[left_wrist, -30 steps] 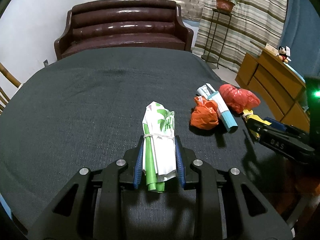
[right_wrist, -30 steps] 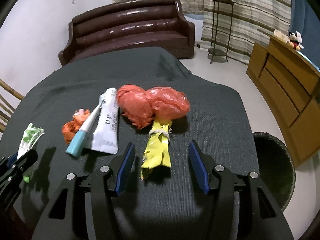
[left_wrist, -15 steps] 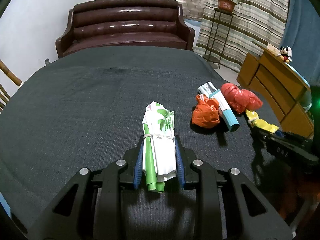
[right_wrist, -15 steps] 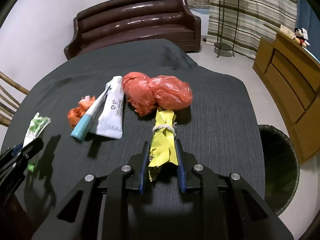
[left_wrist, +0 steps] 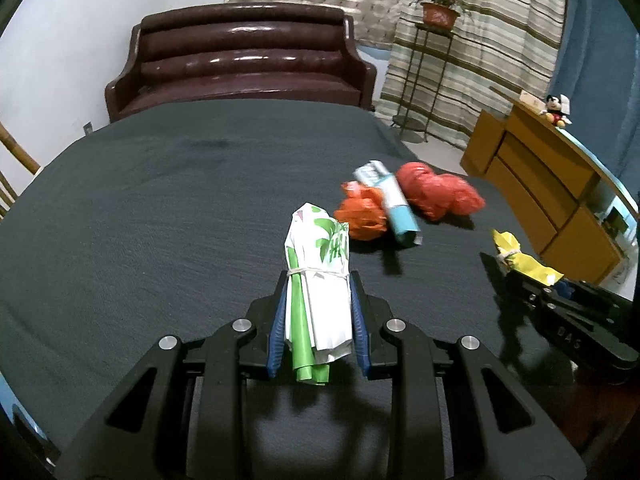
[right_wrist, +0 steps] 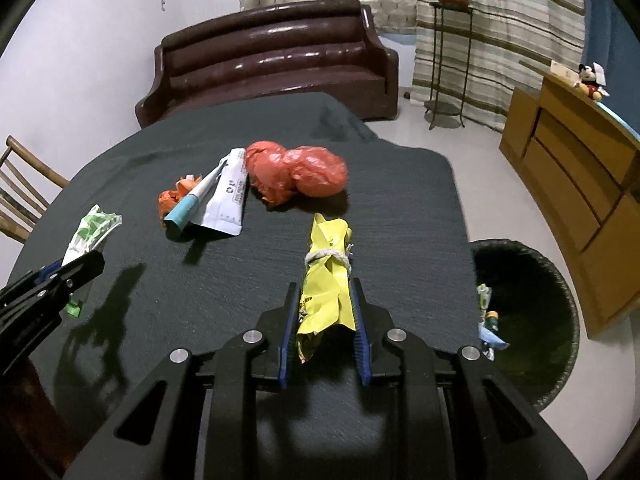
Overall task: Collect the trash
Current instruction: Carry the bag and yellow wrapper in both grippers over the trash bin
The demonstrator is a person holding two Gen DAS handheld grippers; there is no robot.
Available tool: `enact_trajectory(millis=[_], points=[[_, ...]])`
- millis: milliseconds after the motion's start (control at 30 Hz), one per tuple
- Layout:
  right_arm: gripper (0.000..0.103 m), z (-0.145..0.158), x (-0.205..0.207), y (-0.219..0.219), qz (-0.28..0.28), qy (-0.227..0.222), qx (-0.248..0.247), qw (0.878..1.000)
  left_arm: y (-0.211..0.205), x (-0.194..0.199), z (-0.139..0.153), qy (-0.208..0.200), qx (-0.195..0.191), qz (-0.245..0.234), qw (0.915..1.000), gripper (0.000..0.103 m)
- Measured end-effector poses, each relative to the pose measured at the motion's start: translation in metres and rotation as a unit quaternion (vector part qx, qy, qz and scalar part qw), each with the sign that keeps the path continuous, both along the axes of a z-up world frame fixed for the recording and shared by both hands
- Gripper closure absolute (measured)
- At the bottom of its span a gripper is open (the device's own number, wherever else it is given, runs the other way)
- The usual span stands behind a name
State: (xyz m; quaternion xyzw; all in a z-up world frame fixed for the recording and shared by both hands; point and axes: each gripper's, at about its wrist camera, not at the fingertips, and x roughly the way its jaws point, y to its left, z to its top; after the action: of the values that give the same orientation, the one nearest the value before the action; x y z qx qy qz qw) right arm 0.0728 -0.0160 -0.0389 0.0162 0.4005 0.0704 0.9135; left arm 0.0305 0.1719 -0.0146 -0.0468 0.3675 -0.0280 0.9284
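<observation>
We hold the left gripper (left_wrist: 318, 316) with its fingers (left_wrist: 278, 320) clamped on a green-and-white wrapper bundle (left_wrist: 318, 276) tied with a rubber band. Our right gripper (right_wrist: 324, 320) has fingers (right_wrist: 289, 328) pressed on a yellow wrapper bundle (right_wrist: 326, 276) bound with string, its far end pointing toward the red plastic bag (right_wrist: 298, 174).

Taking that red bag as our landmark on the dark table (right_wrist: 400, 216): just to its left a white tube (right_wrist: 228, 200) lies touching it, a blue-capped tube (right_wrist: 190, 204) rests across the white one, and a crumpled orange bag (right_wrist: 174, 196) sits at their far left side. The yellow bundle is in front of the red bag, apart from it. The dark trash bin (right_wrist: 528, 320) stands on the floor to the right and nearer than the red bag, beside the table's edge, with scraps inside.
</observation>
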Motion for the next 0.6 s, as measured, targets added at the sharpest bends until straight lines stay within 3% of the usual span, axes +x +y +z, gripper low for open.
enact_trajectory(millis=[233,600], points=[[0.078,0.004,-0.01,-0.031,-0.025,-0.014,-0.001,1.0,-0.041,-0.003,0.013,-0.019,0.003,-0.034,0.9992,0.076],[0.078,0.004,-0.016,-0.1,-0.085,-0.028,-0.007,0.996,-0.114,0.009,0.009,-0.021,0.011,-0.089,0.9957,0.076]])
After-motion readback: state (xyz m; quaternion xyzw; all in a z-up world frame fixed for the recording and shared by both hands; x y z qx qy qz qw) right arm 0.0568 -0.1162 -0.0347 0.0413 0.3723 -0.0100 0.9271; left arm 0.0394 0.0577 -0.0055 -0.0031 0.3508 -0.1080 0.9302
